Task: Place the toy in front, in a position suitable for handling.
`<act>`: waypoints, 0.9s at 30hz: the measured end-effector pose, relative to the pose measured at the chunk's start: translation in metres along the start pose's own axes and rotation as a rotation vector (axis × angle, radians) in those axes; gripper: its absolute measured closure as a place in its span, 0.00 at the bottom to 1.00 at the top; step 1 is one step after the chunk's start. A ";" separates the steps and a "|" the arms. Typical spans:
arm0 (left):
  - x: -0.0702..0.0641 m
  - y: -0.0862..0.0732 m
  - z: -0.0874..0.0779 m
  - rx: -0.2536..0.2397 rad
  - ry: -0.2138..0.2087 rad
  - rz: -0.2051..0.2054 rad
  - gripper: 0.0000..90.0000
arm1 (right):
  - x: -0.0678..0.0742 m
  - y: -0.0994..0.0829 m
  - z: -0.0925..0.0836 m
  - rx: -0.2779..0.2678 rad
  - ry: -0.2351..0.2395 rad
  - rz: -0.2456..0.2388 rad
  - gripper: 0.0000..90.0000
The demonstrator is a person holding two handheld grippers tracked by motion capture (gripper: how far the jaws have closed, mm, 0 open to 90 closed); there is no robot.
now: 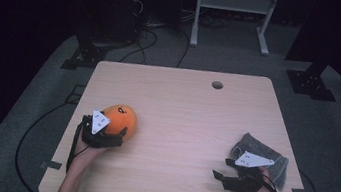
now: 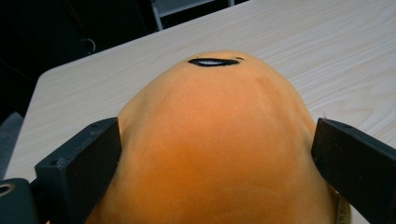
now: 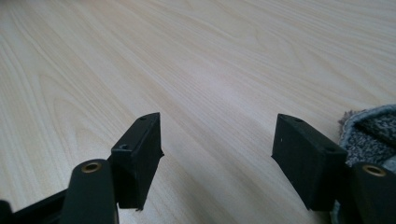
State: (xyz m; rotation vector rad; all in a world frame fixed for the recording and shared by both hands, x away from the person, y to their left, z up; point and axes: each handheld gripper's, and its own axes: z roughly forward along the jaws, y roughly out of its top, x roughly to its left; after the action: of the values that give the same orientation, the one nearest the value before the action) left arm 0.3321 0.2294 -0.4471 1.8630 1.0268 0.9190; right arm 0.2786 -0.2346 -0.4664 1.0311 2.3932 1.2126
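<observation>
An orange plush toy [image 1: 122, 117] with a black stitched mark lies on the left of the wooden table [image 1: 187, 108]. My left gripper [image 1: 109, 128] reaches over its near end. In the left gripper view the toy [image 2: 215, 140] bulges between the two jaws, which stand wide apart along its sides, and the left gripper [image 2: 215, 135] is open. My right gripper [image 1: 220, 167] rests near the front right of the table, open, with bare wood between its fingers [image 3: 140, 154]. A grey knitted cloth [image 1: 271, 158] lies just to its right, and its edge [image 3: 369, 130] shows beside the right jaw.
A round cable hole [image 1: 217, 85] sits near the table's far edge. Beyond the table, on the grey floor, are black cables [image 1: 150, 43], dark stand bases [image 1: 311, 83] and a white frame [image 1: 233, 14]. Bare wood spans the table's middle.
</observation>
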 end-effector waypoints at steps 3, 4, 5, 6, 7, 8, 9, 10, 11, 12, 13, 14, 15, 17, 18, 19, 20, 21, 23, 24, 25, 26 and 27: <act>-0.001 -0.001 0.001 -0.004 0.011 0.012 0.02 | 0.000 0.000 0.001 0.007 -0.001 -0.001 0.35; -0.002 -0.002 0.001 -0.004 0.017 0.013 0.02 | 0.000 0.000 0.001 0.006 0.000 -0.002 0.35; -0.002 -0.001 0.001 -0.001 0.023 0.015 0.02 | 0.000 0.000 0.000 0.005 -0.001 -0.004 0.35; -0.003 -0.001 0.001 0.000 0.026 0.023 0.02 | 0.001 0.000 0.000 0.000 -0.001 -0.005 0.35; -0.004 -0.001 0.001 0.003 0.029 0.032 0.02 | 0.001 0.000 -0.001 -0.003 -0.001 -0.005 0.35; -0.005 -0.001 0.002 0.003 0.029 0.048 0.02 | 0.001 0.000 -0.001 -0.003 -0.001 -0.002 0.35; -0.005 -0.001 0.002 0.003 0.029 0.048 0.01 | 0.000 0.000 0.000 0.000 -0.002 -0.003 0.35; -0.009 -0.001 0.003 0.007 0.028 0.079 0.01 | 0.000 0.000 0.000 0.004 -0.003 -0.004 0.35; -0.009 -0.001 0.003 0.007 0.028 0.079 0.01 | 0.000 0.000 0.000 0.004 -0.003 -0.004 0.35; -0.012 -0.001 0.003 0.007 0.021 0.113 0.01 | 0.000 0.000 0.000 0.003 -0.002 -0.005 0.35; -0.012 -0.001 0.003 0.007 0.021 0.113 0.01 | 0.000 0.000 0.000 0.003 -0.002 -0.005 0.35; -0.013 -0.002 0.003 0.004 0.017 0.145 0.01 | 0.000 0.000 0.000 0.001 -0.002 -0.007 0.35; -0.013 -0.002 0.003 0.004 0.017 0.145 0.01 | 0.000 0.000 0.000 0.001 -0.002 -0.007 0.35; -0.012 -0.003 0.004 0.001 0.007 0.149 0.01 | 0.000 0.000 0.000 0.001 -0.004 -0.004 0.35; -0.012 -0.003 0.004 0.000 0.004 0.151 0.01 | 0.000 0.000 0.000 0.004 -0.004 -0.002 0.35; -0.012 -0.003 0.004 0.000 0.004 0.151 0.01 | 0.000 0.000 0.000 0.004 -0.004 -0.002 0.35; -0.011 -0.003 0.003 0.004 -0.005 0.156 0.02 | 0.000 0.000 0.001 0.006 -0.005 -0.004 0.35; -0.010 -0.003 0.003 0.007 -0.009 0.153 0.04 | 0.000 0.000 0.001 0.005 -0.005 -0.005 0.35; -0.009 -0.003 0.003 0.009 -0.013 0.149 0.08 | 0.001 0.000 0.000 0.004 -0.005 -0.003 0.35; -0.008 -0.003 0.002 0.003 -0.022 0.135 0.10 | 0.001 0.000 0.000 0.000 -0.006 -0.007 0.35; -0.008 -0.003 0.002 0.003 -0.022 0.135 0.11 | 0.001 0.000 0.000 0.000 -0.006 -0.007 0.35; -0.006 -0.005 0.001 -0.007 -0.031 0.121 0.12 | 0.000 0.000 0.000 -0.002 -0.006 -0.004 0.35; -0.005 -0.005 0.001 -0.009 -0.029 0.113 0.14 | 0.000 0.000 0.000 0.001 -0.006 -0.003 0.35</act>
State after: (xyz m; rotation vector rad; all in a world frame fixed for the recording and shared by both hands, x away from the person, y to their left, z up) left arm 0.3288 0.2267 -0.4531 1.9375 0.9061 0.9578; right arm 0.2784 -0.2345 -0.4663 1.0293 2.3903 1.2058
